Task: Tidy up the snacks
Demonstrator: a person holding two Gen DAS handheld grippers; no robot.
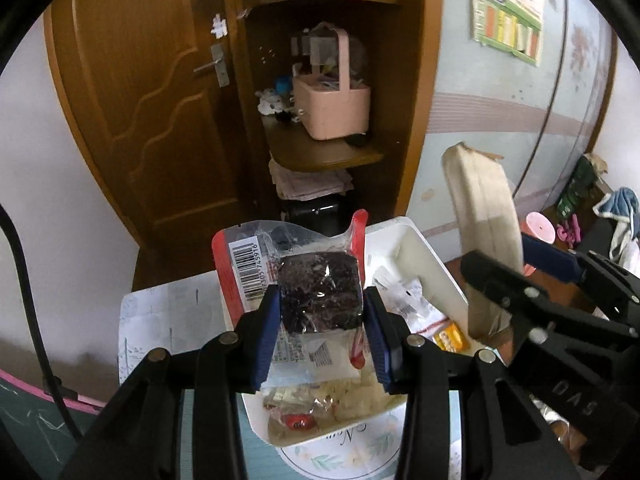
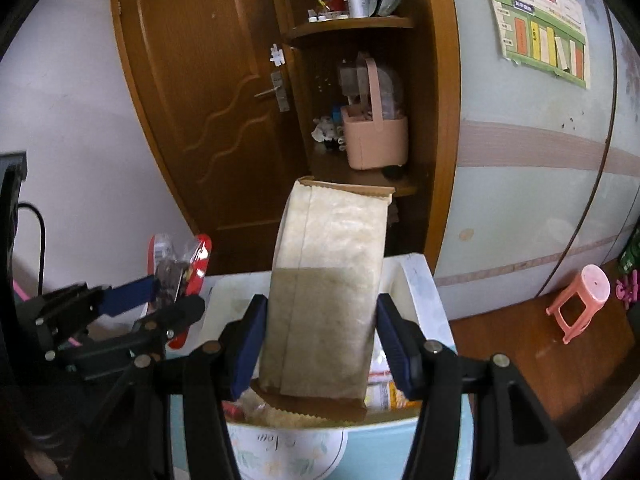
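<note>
You are gripping a clear dark-snack packet (image 1: 318, 300) in your left gripper (image 1: 322, 334) and a tan packet (image 2: 324, 300) in your right gripper (image 2: 320, 346), both above the near white bin (image 1: 416, 248).

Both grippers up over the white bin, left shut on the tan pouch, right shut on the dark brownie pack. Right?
Swapped. The left gripper is shut on the dark brownie pack, as the left wrist view shows; the right gripper is shut on the tan pouch, as the right wrist view shows. Both are held over the white bin.
</note>
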